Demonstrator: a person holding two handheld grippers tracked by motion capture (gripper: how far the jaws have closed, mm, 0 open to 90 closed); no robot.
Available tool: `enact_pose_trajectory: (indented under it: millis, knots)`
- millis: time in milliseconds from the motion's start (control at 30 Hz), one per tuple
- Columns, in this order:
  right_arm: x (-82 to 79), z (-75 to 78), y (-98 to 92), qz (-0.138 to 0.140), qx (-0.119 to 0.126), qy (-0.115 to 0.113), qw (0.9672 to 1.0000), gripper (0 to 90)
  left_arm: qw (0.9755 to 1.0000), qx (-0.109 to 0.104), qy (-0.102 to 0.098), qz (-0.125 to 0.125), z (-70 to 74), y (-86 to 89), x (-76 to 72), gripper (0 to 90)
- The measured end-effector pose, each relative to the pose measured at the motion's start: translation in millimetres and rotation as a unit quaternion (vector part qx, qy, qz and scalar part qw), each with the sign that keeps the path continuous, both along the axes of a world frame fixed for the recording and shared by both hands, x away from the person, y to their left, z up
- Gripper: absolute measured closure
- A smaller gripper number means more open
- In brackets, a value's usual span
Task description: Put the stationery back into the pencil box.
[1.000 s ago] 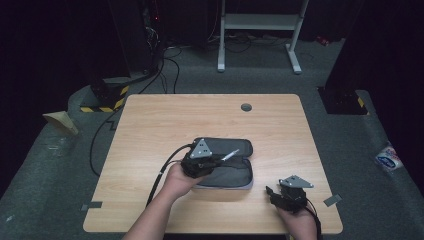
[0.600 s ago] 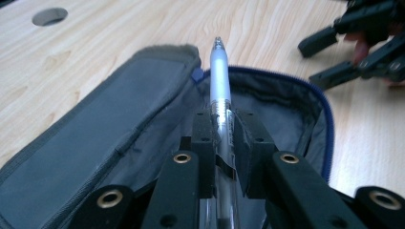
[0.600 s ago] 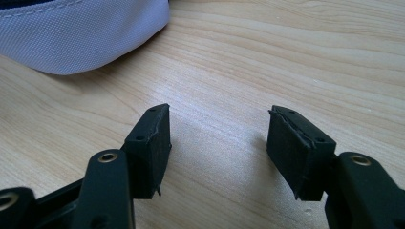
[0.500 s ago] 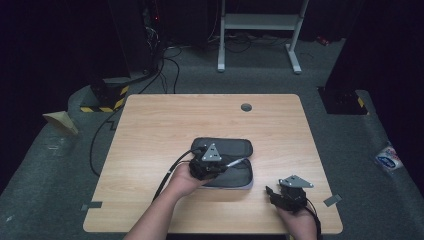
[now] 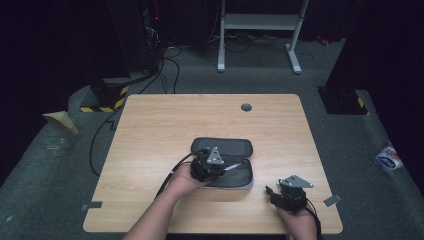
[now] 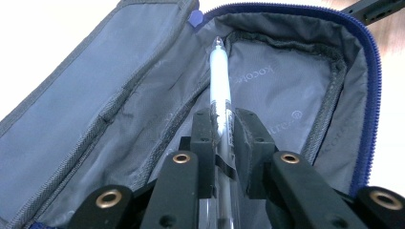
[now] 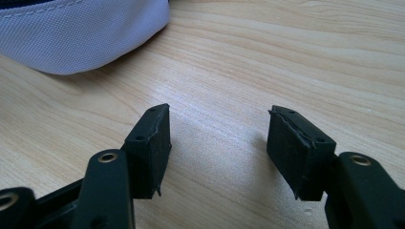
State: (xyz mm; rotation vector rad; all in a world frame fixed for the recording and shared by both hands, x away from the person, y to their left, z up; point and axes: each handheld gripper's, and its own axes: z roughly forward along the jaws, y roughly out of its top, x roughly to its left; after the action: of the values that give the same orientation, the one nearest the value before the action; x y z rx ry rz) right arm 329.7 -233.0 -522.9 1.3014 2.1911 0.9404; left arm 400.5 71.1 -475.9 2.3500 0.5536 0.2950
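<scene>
Left gripper view, left tongs point(image 6: 224, 138) clamped on pen point(image 6: 220, 81), right tongs point(image 7: 217, 148) gaping, empty

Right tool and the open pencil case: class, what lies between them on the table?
Only bare wooden table, in the right gripper view, separates the right tool from the pencil case.

place: lab | evidence: dark room, floor cables point(image 5: 165, 67), hazard-striped tape point(image 5: 111, 100), lone table point(image 5: 150, 130)

pencil case point(image 6: 286, 81): grey lining, blue zip | pen point(image 6: 219, 81): clear, white | table point(image 7: 286, 57): pale wood grain
</scene>
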Motion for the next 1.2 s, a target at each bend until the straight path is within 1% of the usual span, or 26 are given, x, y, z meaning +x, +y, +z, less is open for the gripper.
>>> enact_pose_trajectory:
  millis: [33,100,267,333,467,567,700,767,833,867,1000,1100,1200]
  knots:
    - [0.0,0.0,0.0,0.0,0.0,0.0,1.0,40.2,1.0,-0.002,-0.002,0.004,-0.1,0.2,0.2,76.2]
    - [0.0,0.0,0.0,0.0,0.0,0.0,1.0,40.2,0.9999,-0.008,0.001,0.009,0.0,1.2,1.0,73.8]
    - [0.1,0.0,-0.1,0.001,-0.001,-0.001,1.0,40.1,0.9993,-0.031,0.007,0.019,2.1,5.0,2.2,68.7]
    - [0.1,0.0,-0.1,0.001,-0.001,-0.001,1.0,40.2,0.9989,-0.039,0.007,0.025,2.8,6.5,2.4,67.3]
    - [0.1,0.0,-0.1,0.001,-0.001,-0.001,1.0,40.2,0.9985,-0.042,0.005,0.035,3.8,7.9,2.1,63.3]
    - [0.1,0.0,-0.1,0.001,-0.001,-0.001,1.0,40.2,0.9986,-0.037,-0.003,0.038,4.7,7.9,0.7,59.4]
    - [0.1,0.0,-0.1,0.001,-0.001,-0.001,1.0,40.2,0.998,-0.042,-0.005,0.048,6.6,10.1,-1.5,53.8]
    - [0.1,0.0,-0.1,0.001,-0.001,-0.001,1.0,40.2,0.9974,-0.043,-0.014,0.056,7.9,12.5,-2.7,50.3]
    - [0.0,0.0,0.0,0.001,-0.001,-0.001,1.0,40.1,0.996,-0.05,-0.024,0.07,9.9,16.1,-4.1,45.6]
    - [0.0,0.1,0.0,0.001,-0.001,-0.001,1.0,40.1,0.9951,-0.056,-0.025,0.077,10.9,18.3,-4.3,42.4]
    - [0.0,0.0,0.0,0.001,-0.001,-0.001,1.0,40.2,0.992,-0.081,-0.021,0.095,14.3,28.3,-5.1,36.6]
    - [0.0,0.1,0.0,0.001,-0.001,-0.001,1.0,40.1,0.9905,-0.078,-0.016,0.112,13.9,33.8,-4.6,31.6]
    - [0.0,0.1,0.0,0.001,-0.001,-0.001,1.0,40.2,0.9881,-0.09,-0.009,0.124,13.0,40.9,-4.8,27.6]
